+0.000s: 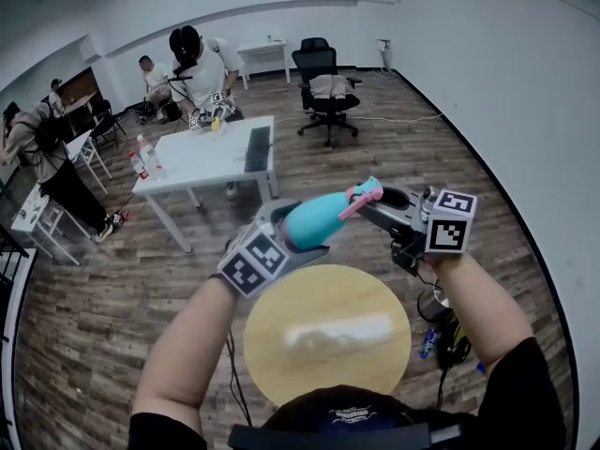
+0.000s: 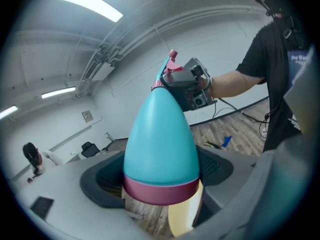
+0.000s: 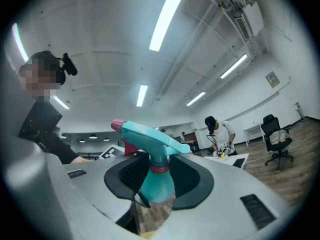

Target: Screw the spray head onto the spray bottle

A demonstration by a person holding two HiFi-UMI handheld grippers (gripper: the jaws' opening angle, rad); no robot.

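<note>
The spray bottle (image 1: pixel 312 219) is held in the air above the round, pale wooden worktop (image 1: pixel 281 368), at about 12 o'clock from its centre. I think this leaves both ends free to turn. The bottle is smooth teal plastic, egg-shaped, with a magenta band (image 2: pixel 160 191) at the base. The left gripper (image 2: pixel 161 181) is clamped on this wide base to steady it. At 2 o'clock, the right gripper (image 3: pixel 156 186) is closed around the spray head (image 3: pixel 150 139) near its pink collar (image 3: pixel 159 169), probably to twist it.

Right claw (image 2: pixel 176 79) hides most of the spray head (image 2: pixel 171 58).
</note>
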